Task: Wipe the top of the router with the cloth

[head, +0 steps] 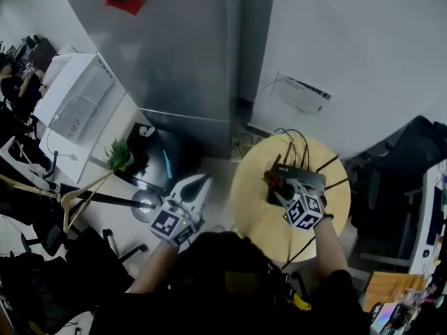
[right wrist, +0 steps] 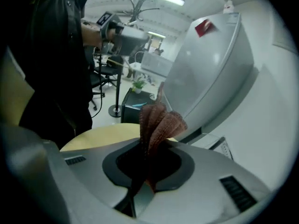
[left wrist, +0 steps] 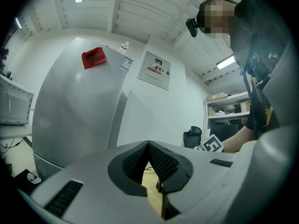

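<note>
The black router [head: 302,181], its antennas splayed out, lies on the round yellow table [head: 258,218]. My right gripper [head: 278,187] hovers over the router's left end and is shut on a reddish-brown cloth [head: 272,181]. In the right gripper view the cloth [right wrist: 159,121] fans up out of the shut right gripper [right wrist: 147,149], hiding the router. My left gripper [head: 202,182] hangs left of the table, over the floor. Its ribbed pads meet at the tips of the left gripper [left wrist: 149,146] with nothing between them.
A tall grey fridge [head: 188,47] stands behind the table. Cables [head: 293,139] run off the table's far edge. Left of it are a black box [head: 164,155], a small plant [head: 119,155], a stand's round base [head: 144,204] and a white microwave [head: 73,96]. A black chair [head: 391,180] is at the right.
</note>
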Action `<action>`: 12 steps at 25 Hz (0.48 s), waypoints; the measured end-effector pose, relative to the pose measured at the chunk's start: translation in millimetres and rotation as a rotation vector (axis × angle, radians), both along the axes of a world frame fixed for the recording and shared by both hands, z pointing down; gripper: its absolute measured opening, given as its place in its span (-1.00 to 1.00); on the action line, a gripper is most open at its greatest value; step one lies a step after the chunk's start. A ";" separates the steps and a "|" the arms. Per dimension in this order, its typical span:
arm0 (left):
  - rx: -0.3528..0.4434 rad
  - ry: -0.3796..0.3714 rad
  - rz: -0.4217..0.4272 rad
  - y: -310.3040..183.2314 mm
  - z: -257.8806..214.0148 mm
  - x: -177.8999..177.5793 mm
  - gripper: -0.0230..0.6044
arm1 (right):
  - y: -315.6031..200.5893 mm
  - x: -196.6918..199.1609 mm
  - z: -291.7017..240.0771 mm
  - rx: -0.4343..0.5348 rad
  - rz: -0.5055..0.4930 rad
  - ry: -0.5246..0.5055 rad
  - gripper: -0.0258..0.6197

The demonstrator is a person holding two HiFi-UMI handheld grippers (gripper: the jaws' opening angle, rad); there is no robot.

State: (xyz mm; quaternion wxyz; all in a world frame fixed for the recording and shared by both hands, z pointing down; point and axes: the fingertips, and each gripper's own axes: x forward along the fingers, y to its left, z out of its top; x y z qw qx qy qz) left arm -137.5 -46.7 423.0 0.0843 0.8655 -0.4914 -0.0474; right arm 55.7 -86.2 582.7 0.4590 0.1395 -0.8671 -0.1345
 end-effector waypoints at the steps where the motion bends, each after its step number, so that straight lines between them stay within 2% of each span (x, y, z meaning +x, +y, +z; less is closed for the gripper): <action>1: 0.001 -0.011 -0.007 -1.1 0.6 -0.4 -0.94 | -2.1 1.0 12.4 -0.025 -0.017 0.032 -0.73; 7: 0.014 -0.064 -0.009 -15.0 0.2 9.3 -0.94 | -21.9 2.3 69.8 -0.112 -0.057 0.179 -0.73; 12: 0.003 -0.023 -0.040 -18.1 1.1 13.6 -0.94 | -34.0 9.2 101.1 -0.088 -0.056 0.334 -0.73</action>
